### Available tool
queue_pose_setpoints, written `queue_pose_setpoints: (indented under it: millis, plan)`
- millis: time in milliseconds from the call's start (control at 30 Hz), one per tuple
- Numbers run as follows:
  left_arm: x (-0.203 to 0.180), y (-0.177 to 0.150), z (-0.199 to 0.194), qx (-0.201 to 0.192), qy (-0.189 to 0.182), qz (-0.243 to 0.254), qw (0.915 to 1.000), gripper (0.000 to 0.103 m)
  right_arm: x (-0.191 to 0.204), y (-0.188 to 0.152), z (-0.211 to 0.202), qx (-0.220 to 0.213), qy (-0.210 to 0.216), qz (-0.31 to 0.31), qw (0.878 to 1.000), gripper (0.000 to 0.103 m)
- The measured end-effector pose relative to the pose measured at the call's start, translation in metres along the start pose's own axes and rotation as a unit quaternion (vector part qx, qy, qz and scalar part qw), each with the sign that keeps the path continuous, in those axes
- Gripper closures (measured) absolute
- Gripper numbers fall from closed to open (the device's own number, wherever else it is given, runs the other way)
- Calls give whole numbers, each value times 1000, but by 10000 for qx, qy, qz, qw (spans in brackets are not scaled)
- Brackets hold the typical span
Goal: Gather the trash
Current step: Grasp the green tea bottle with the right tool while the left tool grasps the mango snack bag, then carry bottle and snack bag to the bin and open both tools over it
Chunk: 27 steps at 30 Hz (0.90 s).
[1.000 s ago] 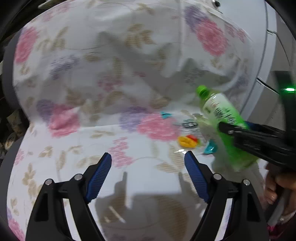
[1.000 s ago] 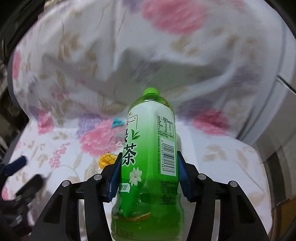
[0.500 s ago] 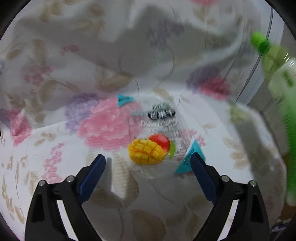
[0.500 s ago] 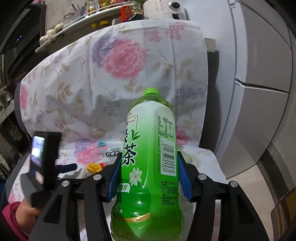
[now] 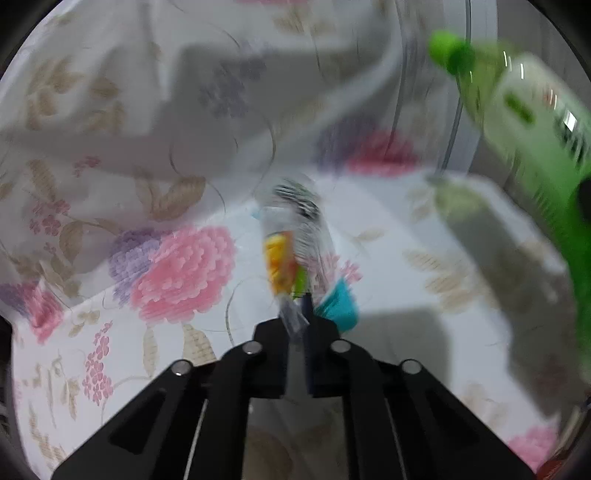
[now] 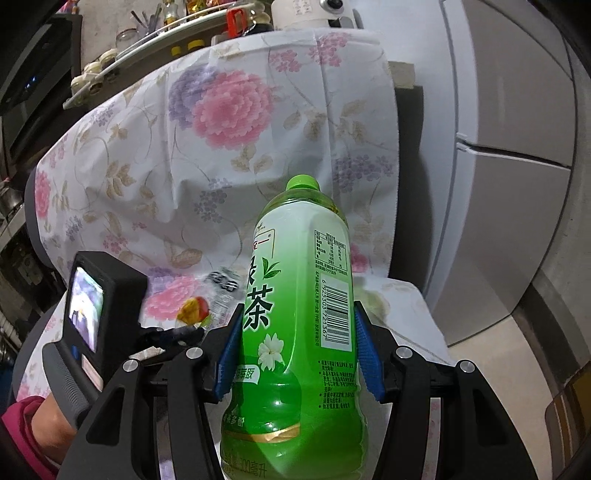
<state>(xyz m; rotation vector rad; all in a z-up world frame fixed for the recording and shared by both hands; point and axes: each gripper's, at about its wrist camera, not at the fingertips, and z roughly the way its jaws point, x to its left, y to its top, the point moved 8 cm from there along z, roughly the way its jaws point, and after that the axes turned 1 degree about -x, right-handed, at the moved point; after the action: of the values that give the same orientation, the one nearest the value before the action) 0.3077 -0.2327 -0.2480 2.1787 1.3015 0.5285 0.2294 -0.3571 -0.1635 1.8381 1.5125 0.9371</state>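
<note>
My left gripper [image 5: 297, 314] is shut on a clear snack wrapper [image 5: 291, 251] with a mango picture and a teal corner, pinching its near edge; the wrapper stands up from the flowered seat cover [image 5: 177, 266]. My right gripper [image 6: 297, 354] is shut on a green tea bottle [image 6: 303, 302], held upright by its middle above the seat. The bottle also shows blurred at the right edge of the left wrist view [image 5: 535, 122]. The left gripper and wrapper [image 6: 199, 310] show in the right wrist view, left of the bottle.
The flowered cover drapes over a chair seat and back [image 6: 221, 129]. A grey fridge [image 6: 517, 166] stands close on the right. A cluttered shelf [image 6: 155, 33] lies behind the chair. Bare floor [image 6: 498, 350] shows at the right.
My left gripper moved in and closed on the wrapper, which was lying flat and now stands up. The right gripper holds the bottle as before.
</note>
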Motion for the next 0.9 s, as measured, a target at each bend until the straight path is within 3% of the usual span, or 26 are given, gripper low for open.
queue_pose_setpoints:
  millis: [100,300,467,600,900]
  plan:
    - [6,5,-40,-474,-391,-245,9978,103,-3,4,-21,-183,-29,24,9998,47]
    - [-4,2,-115,-1013,-911,-446,9897,103,-5,2,-68,-431,-16,147,9990,47]
    - [-26,-20,-152,-1238,-1246,-440,9835,103,-17,-16,-118,-621,-216,243,9975,47]
    - [-56,-42,-183,-1357,-1593,-400,9770,103,-43,-45,-160,-670,-612,420,9950,47]
    - [-150,-83,-216,-1453,-2275,136,9628,103,-102,-116,-235,-593,-1507,834,9833,47]
